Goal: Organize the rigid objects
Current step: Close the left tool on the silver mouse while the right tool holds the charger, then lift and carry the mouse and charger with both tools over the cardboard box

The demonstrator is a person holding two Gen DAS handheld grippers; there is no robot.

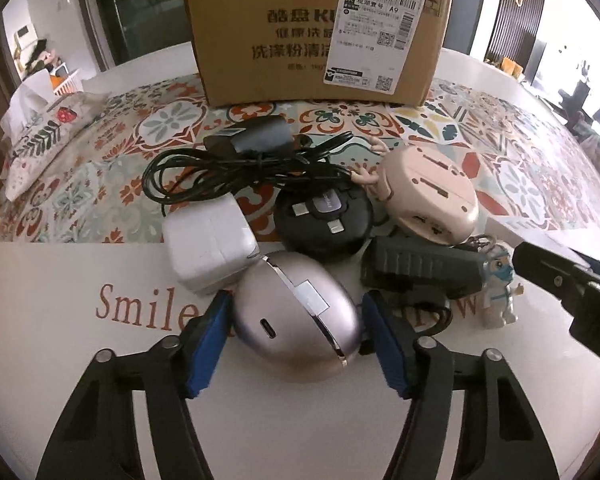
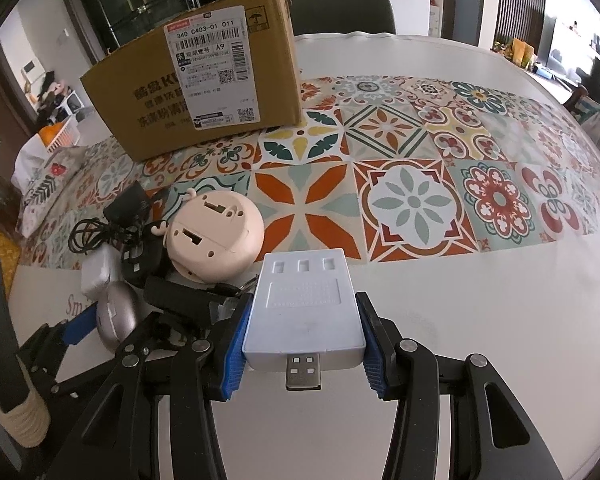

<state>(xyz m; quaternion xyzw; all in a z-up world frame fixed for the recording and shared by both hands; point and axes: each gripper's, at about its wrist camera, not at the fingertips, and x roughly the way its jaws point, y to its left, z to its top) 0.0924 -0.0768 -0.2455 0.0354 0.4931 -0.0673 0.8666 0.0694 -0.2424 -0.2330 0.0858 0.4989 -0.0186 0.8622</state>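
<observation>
Right now, step in hand: you are mid-sort, with one item already lifted out of the pile and a second lined up.
Right claw (image 2: 303, 350): pinching the white USB hub (image 2: 303, 312) flat between its blue pads, plug end toward the camera, three slots at the far end.
Left claw (image 1: 296, 344): spread wide, one pad on either side of the silver egg-shaped case (image 1: 296, 312); I can't tell whether either pad touches it.
Where the case sits: at the near edge of the pile on the worktop (image 2: 480, 320), just beside the white charger (image 1: 210, 248) and the black cable reel (image 1: 326, 220).
Look of the case: smooth, rounded, glossy, with a port in its near face, so it probably slips.
Next move: close squarely across its widest part; the cardboard box (image 1: 268, 40) behind the pile looks the likely destination.
Risk: nudging the small figurine (image 1: 500, 292) or the black cord (image 1: 236, 168).
</observation>
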